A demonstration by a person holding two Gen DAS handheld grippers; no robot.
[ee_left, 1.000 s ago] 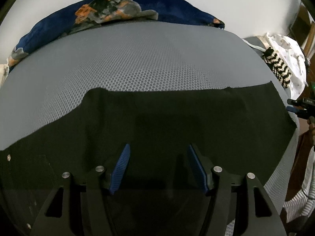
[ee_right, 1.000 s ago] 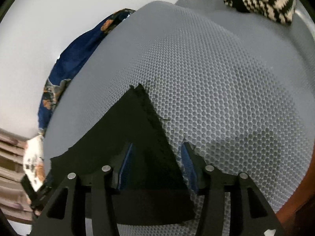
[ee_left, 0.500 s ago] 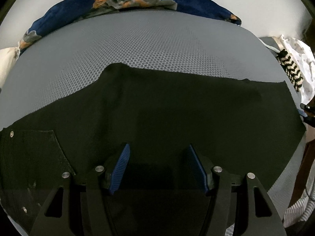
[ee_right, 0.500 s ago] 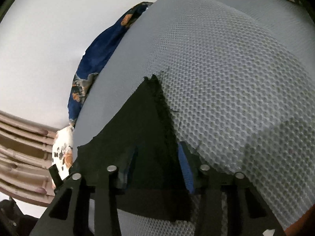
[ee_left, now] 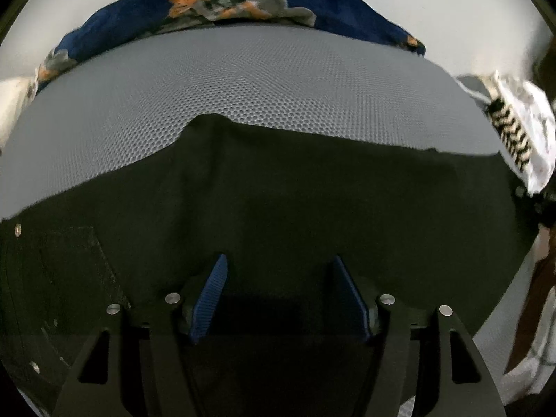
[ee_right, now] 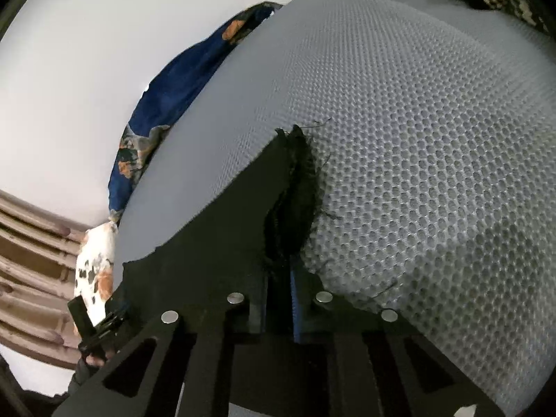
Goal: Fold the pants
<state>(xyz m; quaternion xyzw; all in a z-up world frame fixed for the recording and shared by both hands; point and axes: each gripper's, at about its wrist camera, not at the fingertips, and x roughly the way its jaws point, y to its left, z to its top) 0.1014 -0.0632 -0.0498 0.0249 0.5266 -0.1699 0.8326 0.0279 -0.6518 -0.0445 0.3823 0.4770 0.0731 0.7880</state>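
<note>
Surface: my work lay on a grey honeycomb-mesh mattress (ee_left: 278, 80).
On it, near me: black pants (ee_left: 312, 208) spread flat.
Far edge: a navy floral cloth (ee_left: 222, 3).
Right edge: a black-and-cream knit (ee_left: 510, 128).

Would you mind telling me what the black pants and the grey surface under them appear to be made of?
The pants look like a matte woven cloth, perhaps denim: loose threads fray at the hem, and metal rivets sit by a pocket. The grey surface looks like a soft mesh fabric with a honeycomb pattern of small holes.
</note>
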